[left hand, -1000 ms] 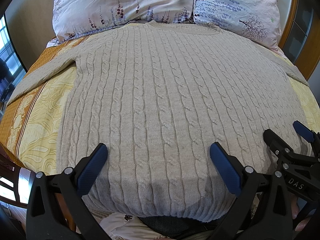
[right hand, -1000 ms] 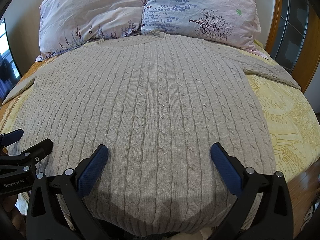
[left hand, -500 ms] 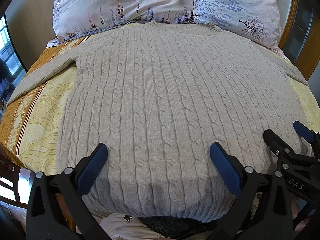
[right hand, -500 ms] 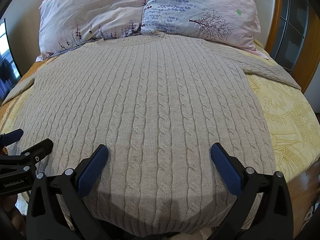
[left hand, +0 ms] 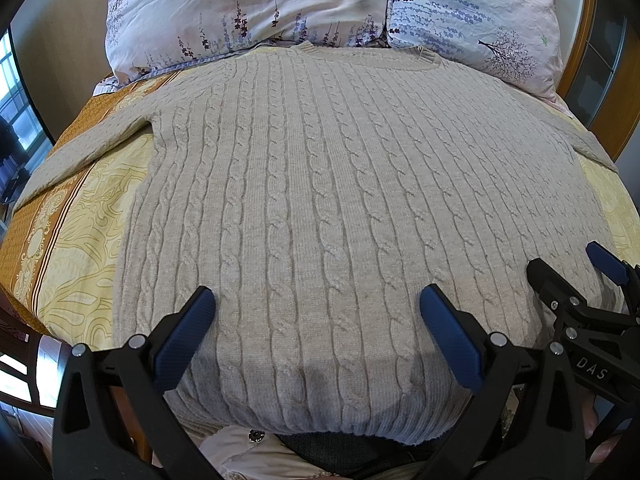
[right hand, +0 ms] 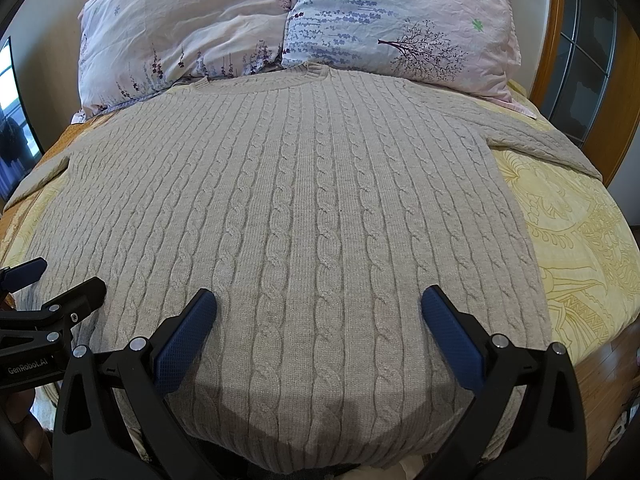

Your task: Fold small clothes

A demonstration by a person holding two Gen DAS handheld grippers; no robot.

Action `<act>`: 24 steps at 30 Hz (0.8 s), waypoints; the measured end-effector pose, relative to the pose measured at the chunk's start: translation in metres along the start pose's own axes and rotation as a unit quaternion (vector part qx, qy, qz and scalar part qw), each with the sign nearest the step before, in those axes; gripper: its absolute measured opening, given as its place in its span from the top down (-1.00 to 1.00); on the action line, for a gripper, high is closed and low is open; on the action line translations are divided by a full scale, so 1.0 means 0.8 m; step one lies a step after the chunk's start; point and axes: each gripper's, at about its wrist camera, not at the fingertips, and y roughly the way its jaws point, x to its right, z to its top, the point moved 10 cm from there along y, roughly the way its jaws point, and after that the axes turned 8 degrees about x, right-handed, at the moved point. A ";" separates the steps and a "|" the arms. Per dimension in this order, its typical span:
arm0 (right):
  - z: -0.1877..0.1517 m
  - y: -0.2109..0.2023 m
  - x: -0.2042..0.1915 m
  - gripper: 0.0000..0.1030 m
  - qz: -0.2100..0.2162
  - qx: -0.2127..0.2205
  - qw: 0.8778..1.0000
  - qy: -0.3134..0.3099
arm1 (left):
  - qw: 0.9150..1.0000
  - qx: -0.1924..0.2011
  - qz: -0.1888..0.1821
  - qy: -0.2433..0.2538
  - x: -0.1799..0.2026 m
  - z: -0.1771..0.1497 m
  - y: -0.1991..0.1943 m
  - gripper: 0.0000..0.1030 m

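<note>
A beige cable-knit sweater (left hand: 320,200) lies flat and spread out on the bed, collar toward the pillows, hem at the near edge; it also shows in the right wrist view (right hand: 304,216). One sleeve (left hand: 88,148) runs off to the left, the other sleeve (right hand: 548,144) to the right. My left gripper (left hand: 316,312) is open and empty, above the hem on the left half. My right gripper (right hand: 318,312) is open and empty, above the hem on the right half. Each gripper shows at the edge of the other's view.
Two floral pillows (left hand: 248,12) (right hand: 400,20) lie at the head of the bed. A yellow and orange patterned bedspread (left hand: 68,240) (right hand: 580,240) covers the bed. A wooden headboard (right hand: 560,40) stands at the right. The floor (left hand: 24,376) shows beside the bed.
</note>
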 end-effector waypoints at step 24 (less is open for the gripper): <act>-0.003 0.000 0.000 -0.97 0.000 0.000 1.000 -0.001 | 1.000 0.000 0.000 0.000 0.000 0.000 0.000 -0.97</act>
